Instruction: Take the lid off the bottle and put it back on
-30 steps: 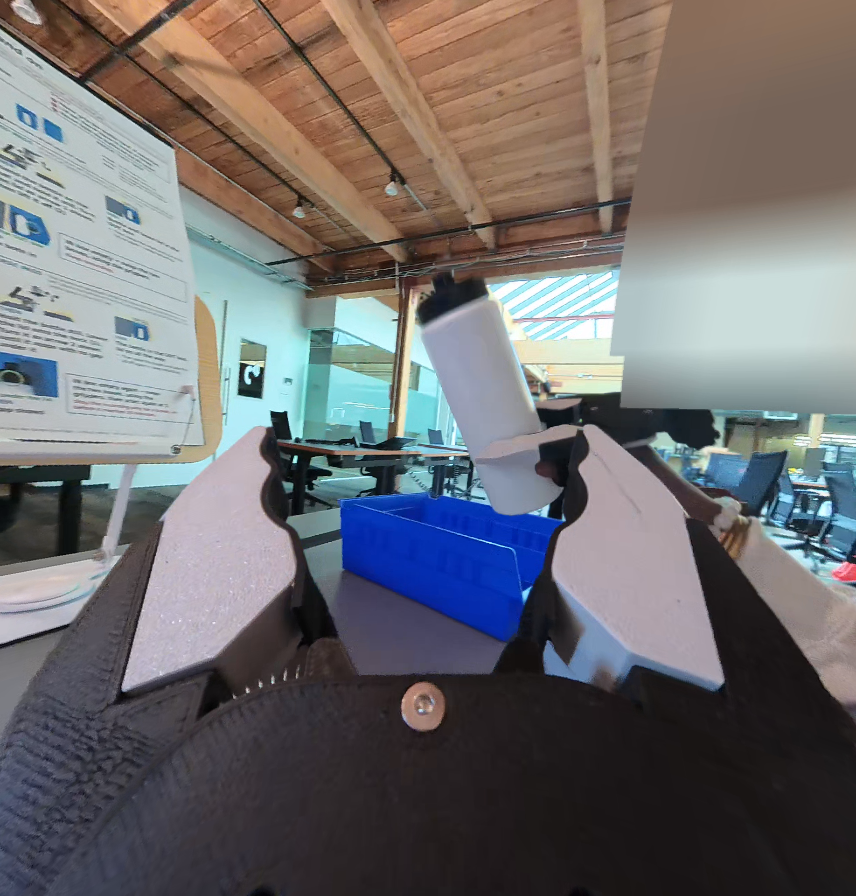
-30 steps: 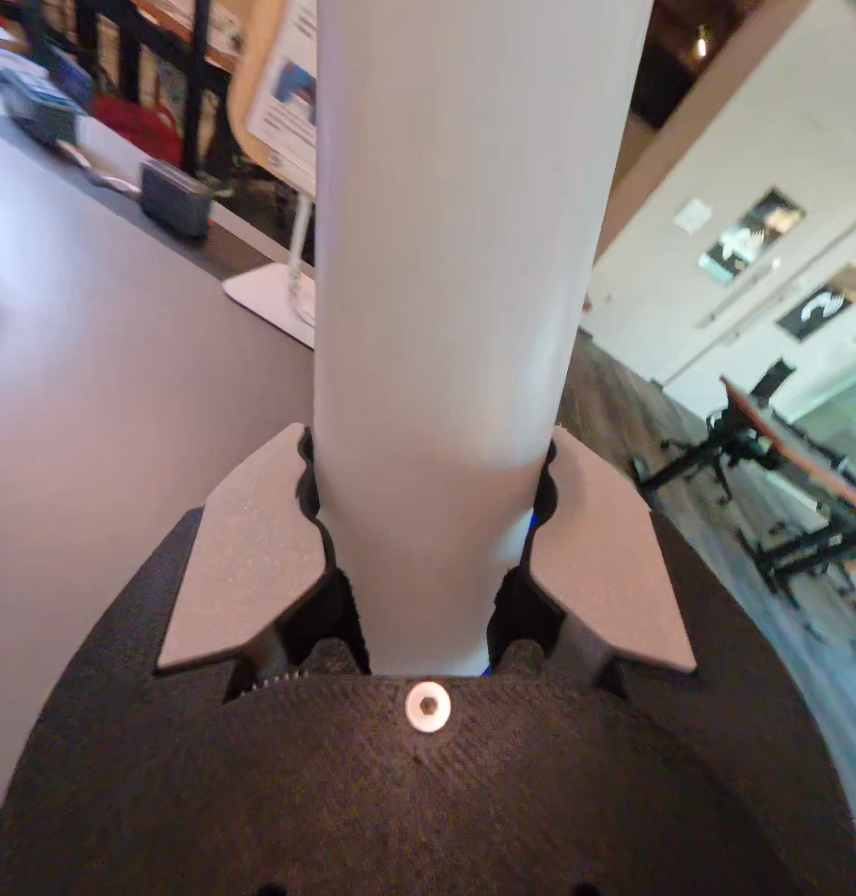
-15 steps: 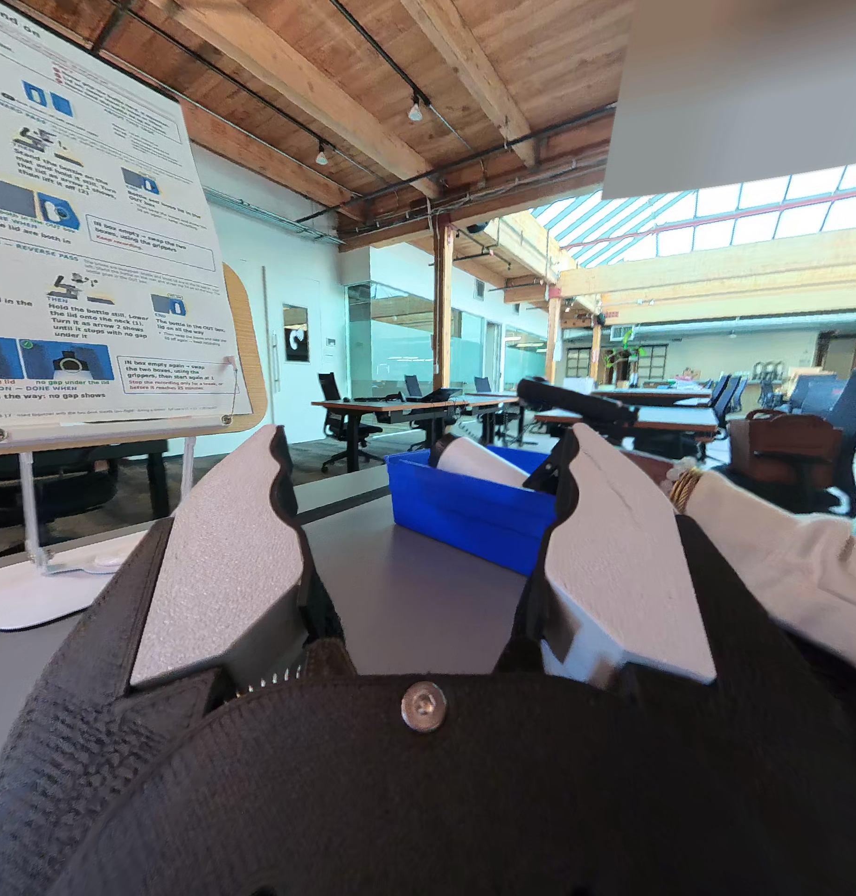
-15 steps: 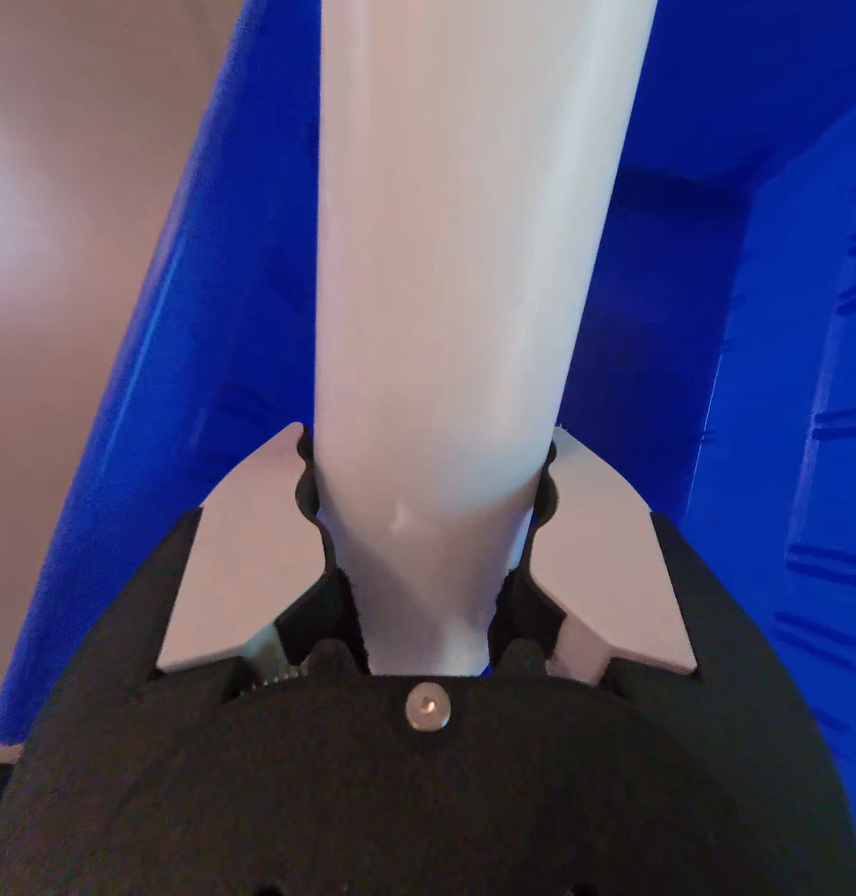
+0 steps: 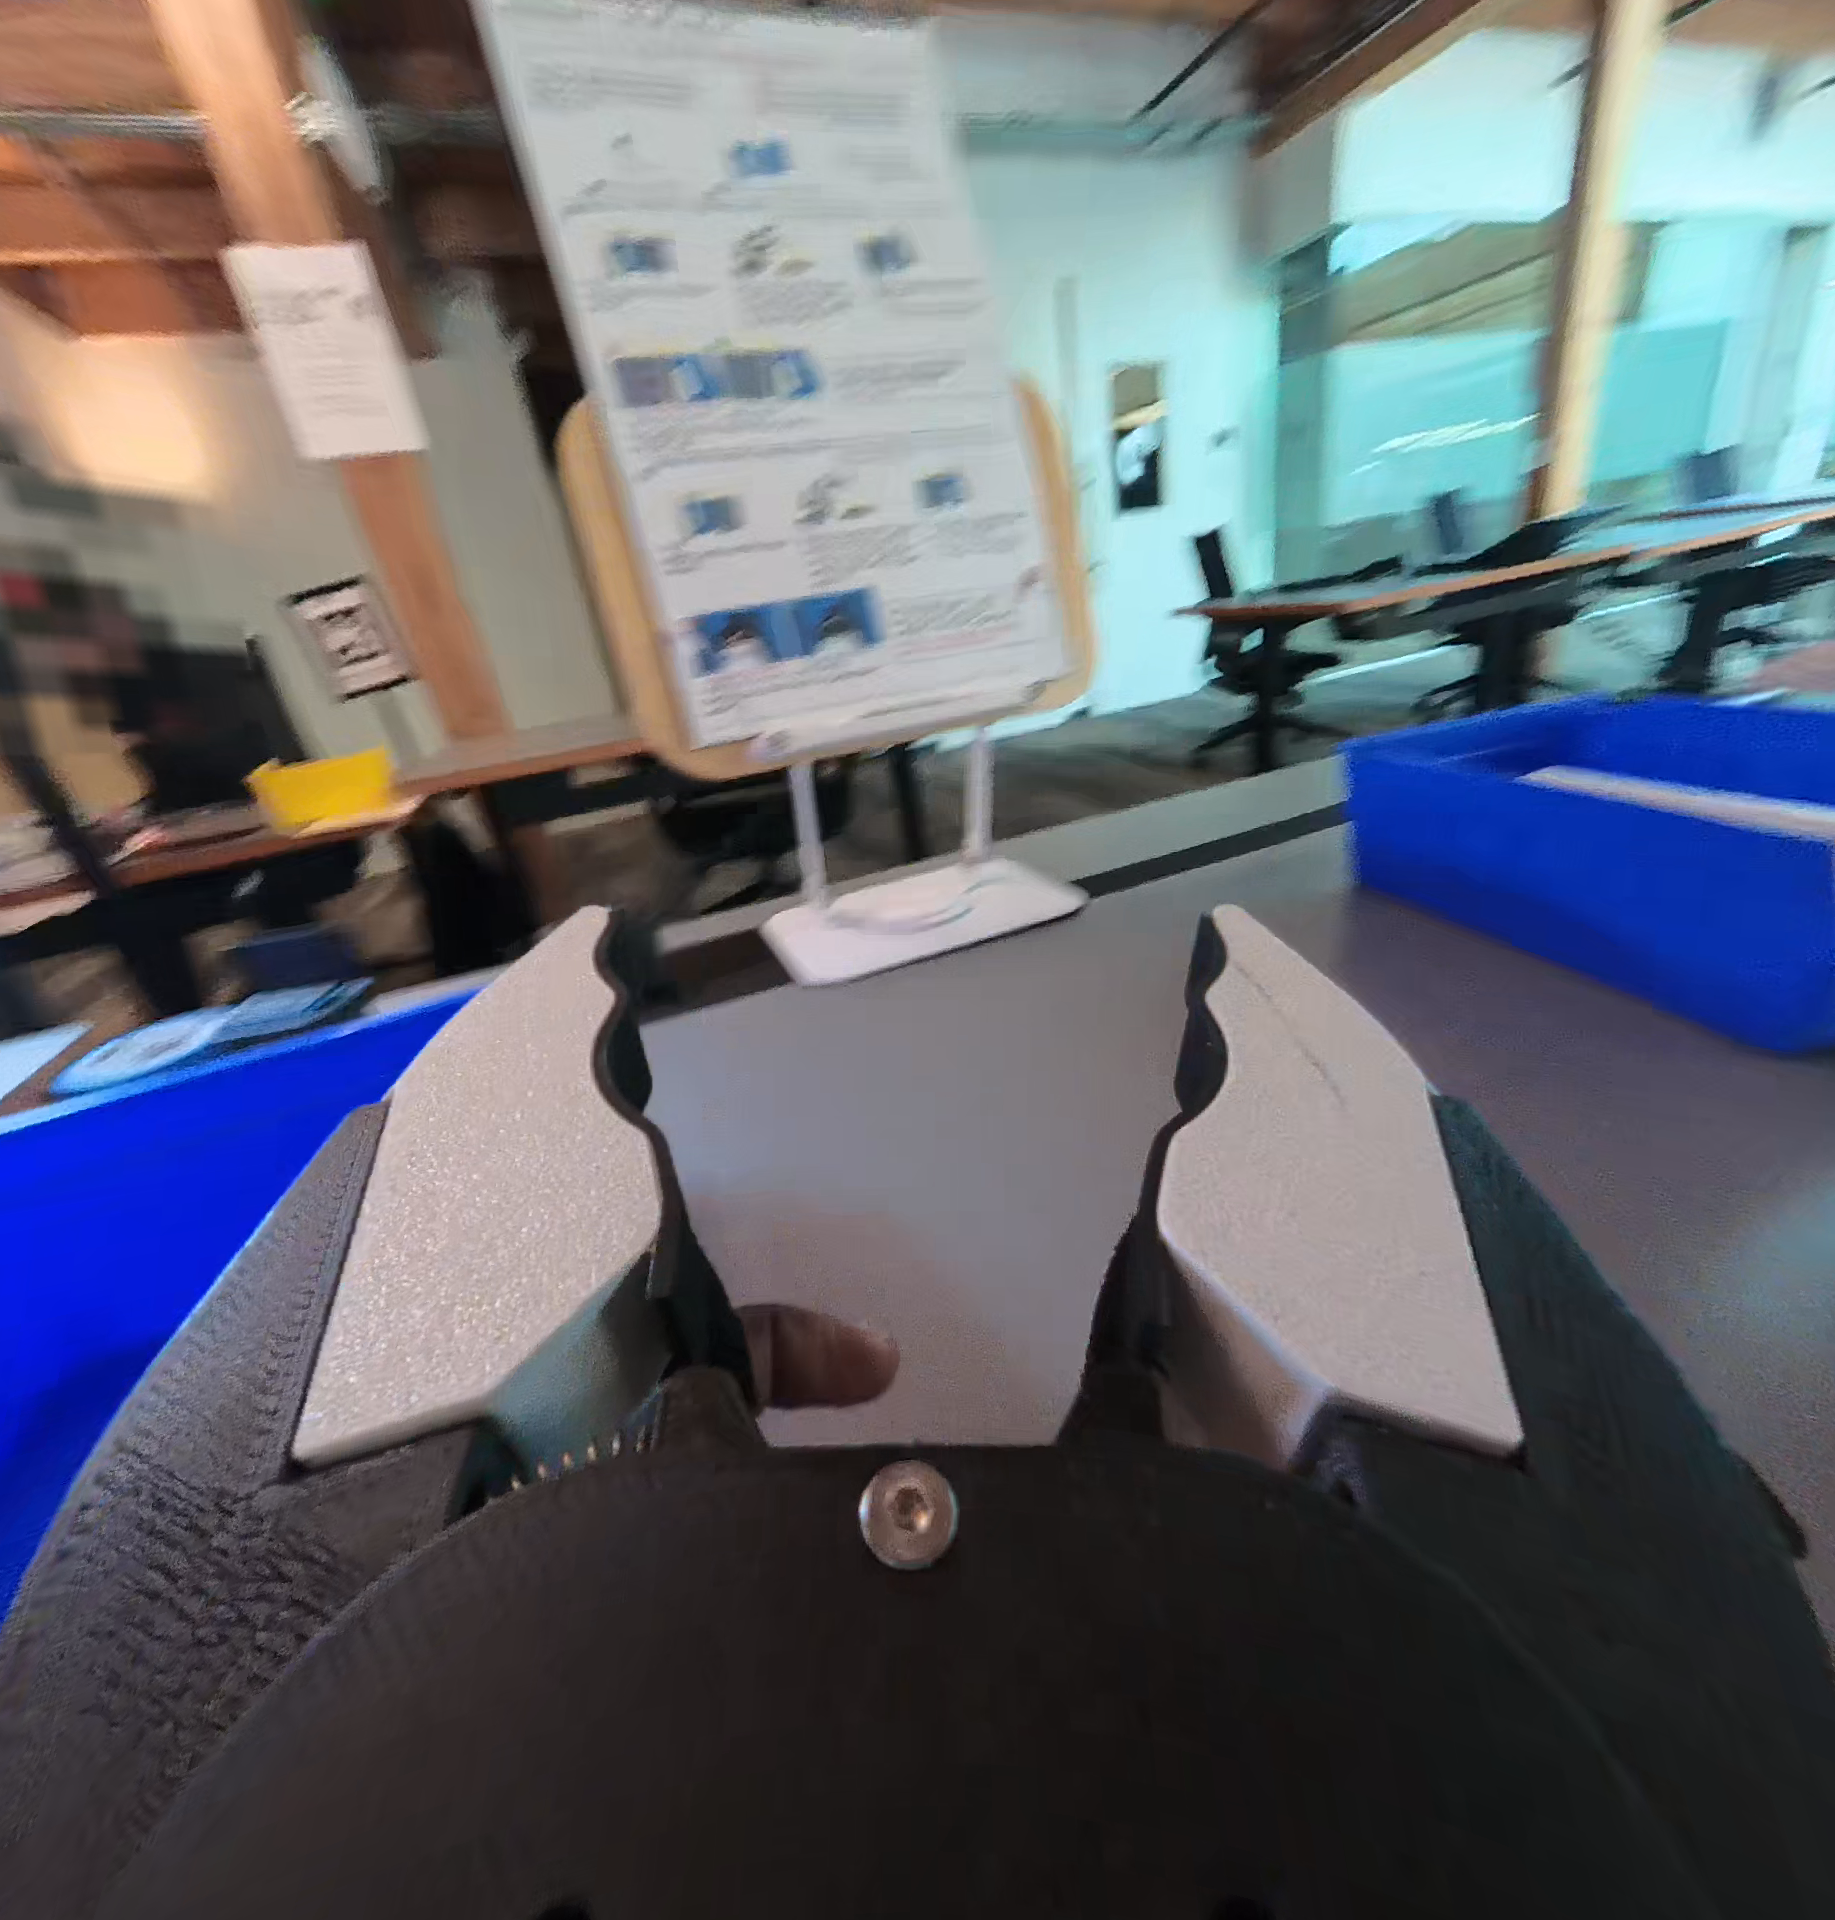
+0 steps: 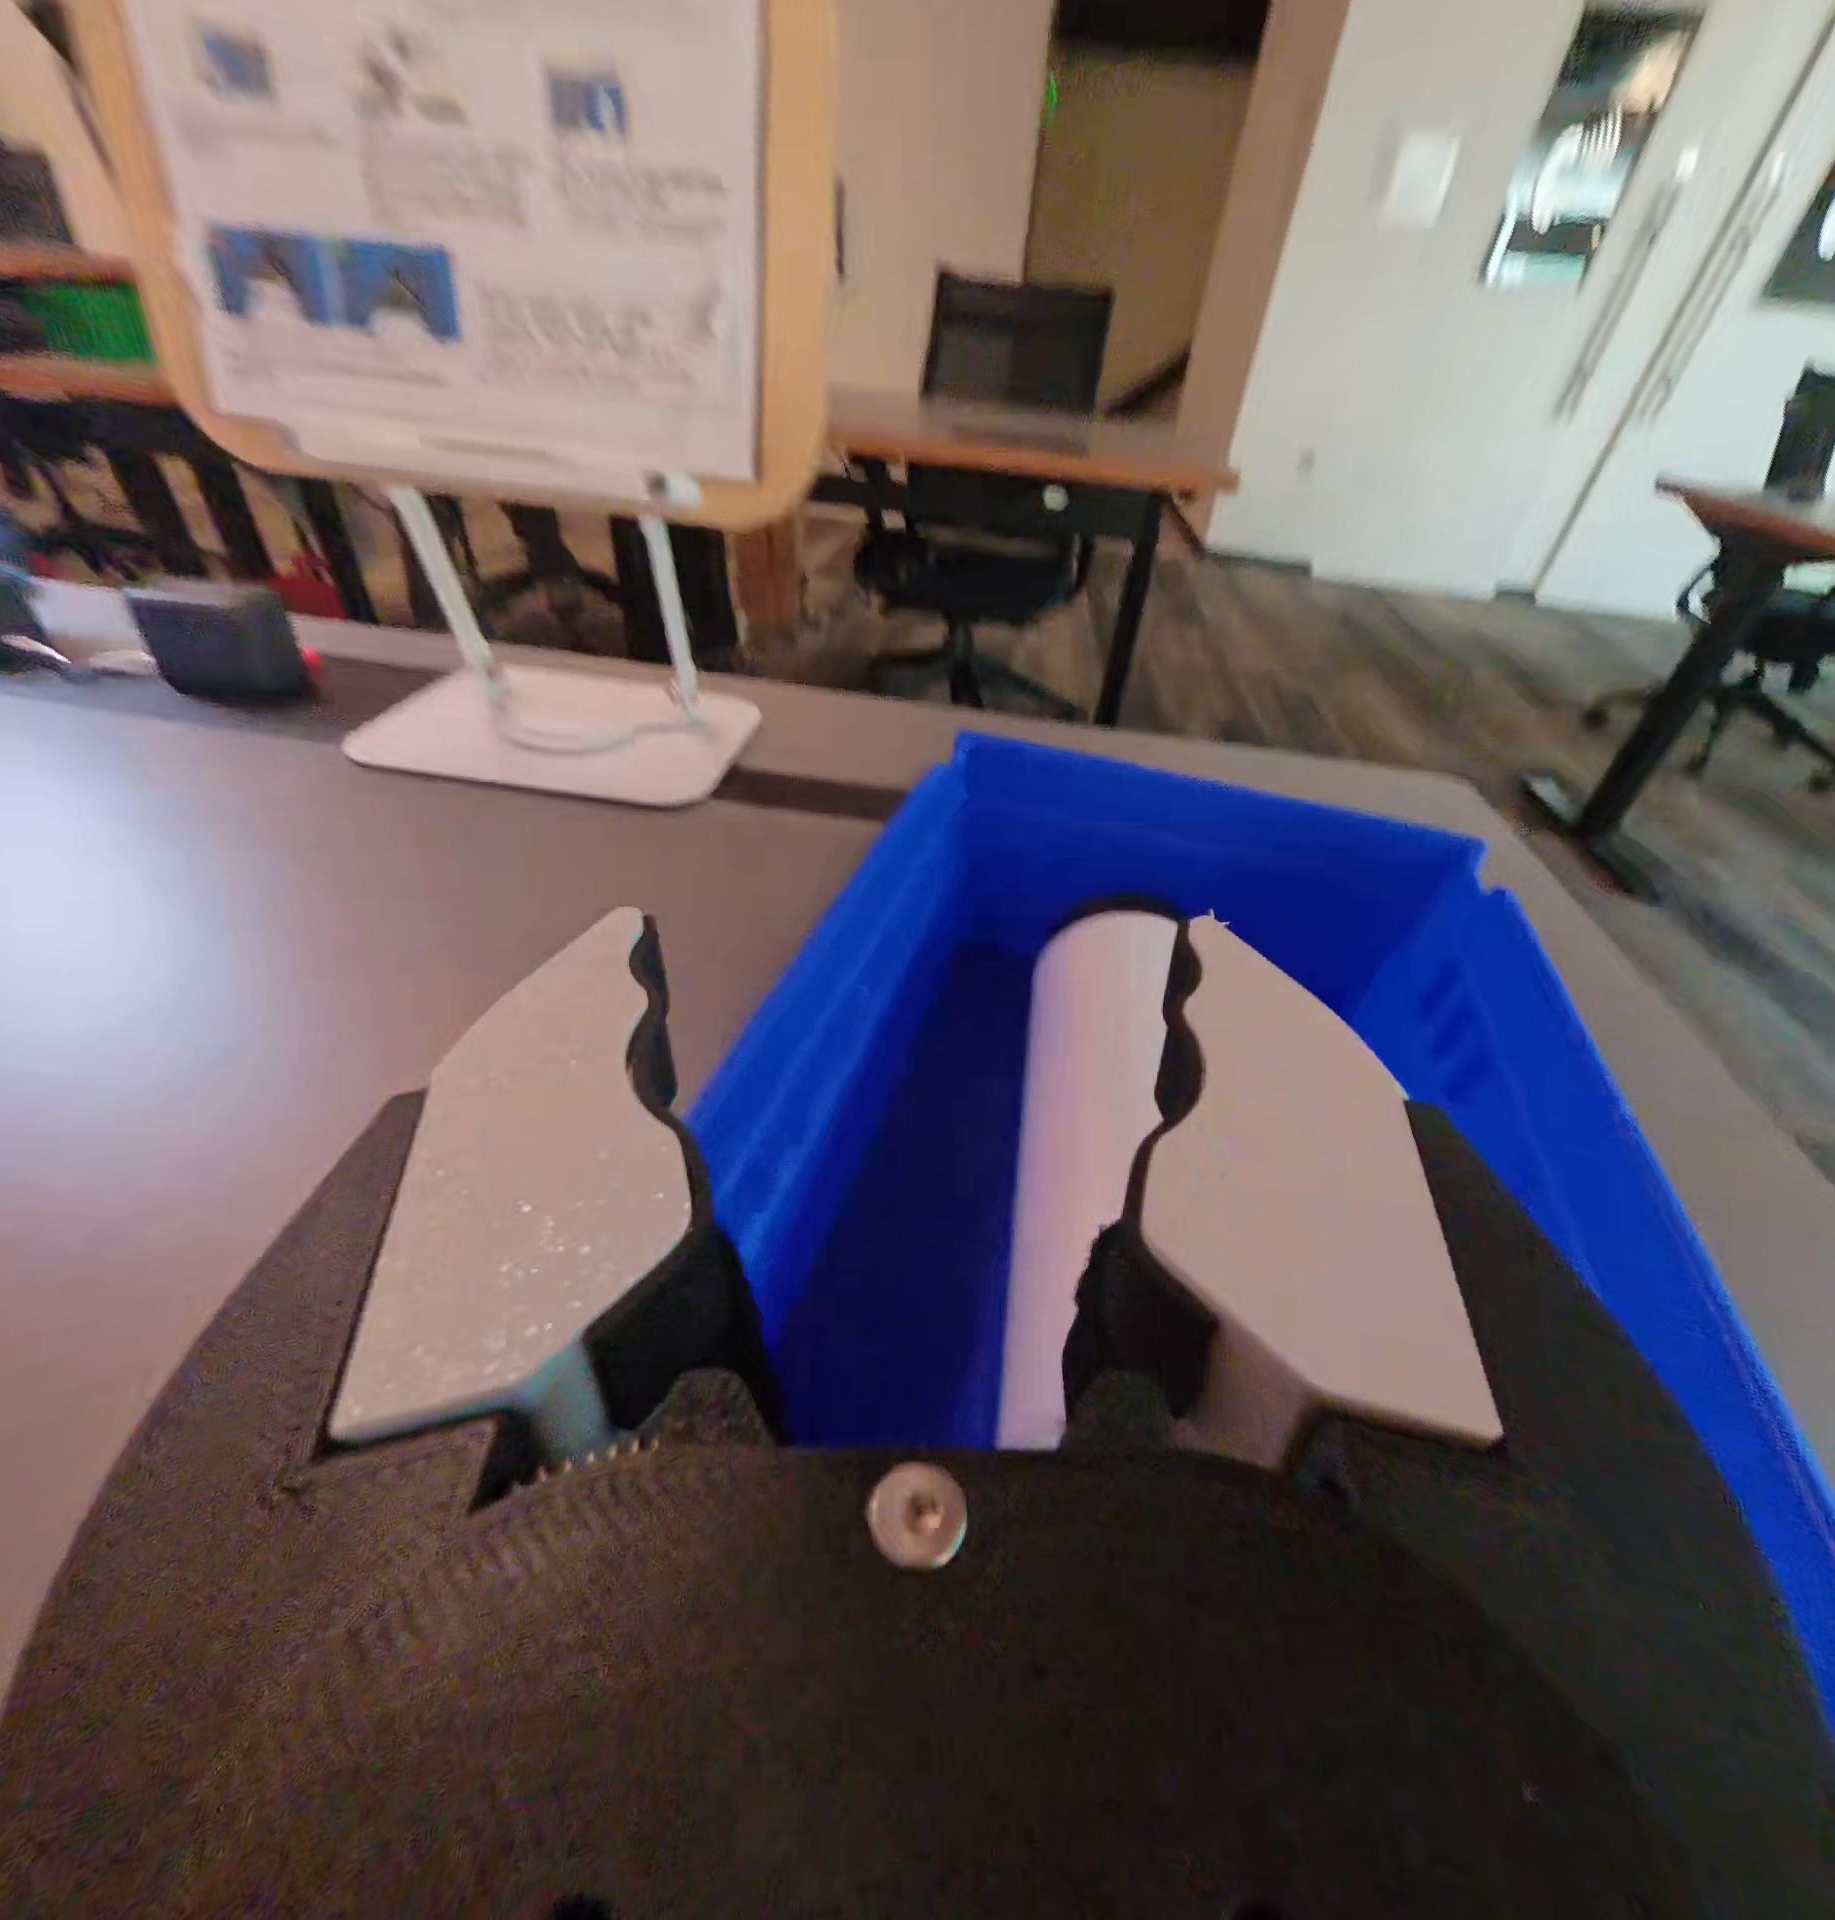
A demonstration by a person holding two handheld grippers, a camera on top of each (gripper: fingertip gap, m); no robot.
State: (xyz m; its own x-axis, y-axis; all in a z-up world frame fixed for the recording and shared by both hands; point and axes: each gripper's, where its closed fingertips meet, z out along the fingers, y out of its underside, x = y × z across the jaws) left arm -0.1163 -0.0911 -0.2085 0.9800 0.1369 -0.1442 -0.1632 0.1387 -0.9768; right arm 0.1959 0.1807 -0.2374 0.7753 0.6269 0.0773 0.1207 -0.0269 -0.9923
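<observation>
The white bottle (image 6: 1089,1091) lies on its side in a blue bin (image 6: 851,997), its black lid (image 6: 1123,906) on and pointing to the far end. My right gripper (image 6: 913,935) is open and empty, just above the bin's near end; its right finger hides part of the bottle. The bottle also shows in the left wrist view (image 5: 1713,802), as a pale strip in the same bin (image 5: 1578,914) at the right. My left gripper (image 5: 908,925) is open and empty above the grey table (image 5: 913,1122).
An instruction board on a white stand (image 5: 923,914) is at the table's far edge; it also shows in the right wrist view (image 6: 560,727). A second blue bin (image 5: 113,1226) sits close at the left. A black box (image 6: 217,644) lies far left. Desks and chairs stand beyond the table.
My right gripper lowered the bottle into the blue bin, opened, let it go and drew back. My left gripper swung to the left, staying open.
</observation>
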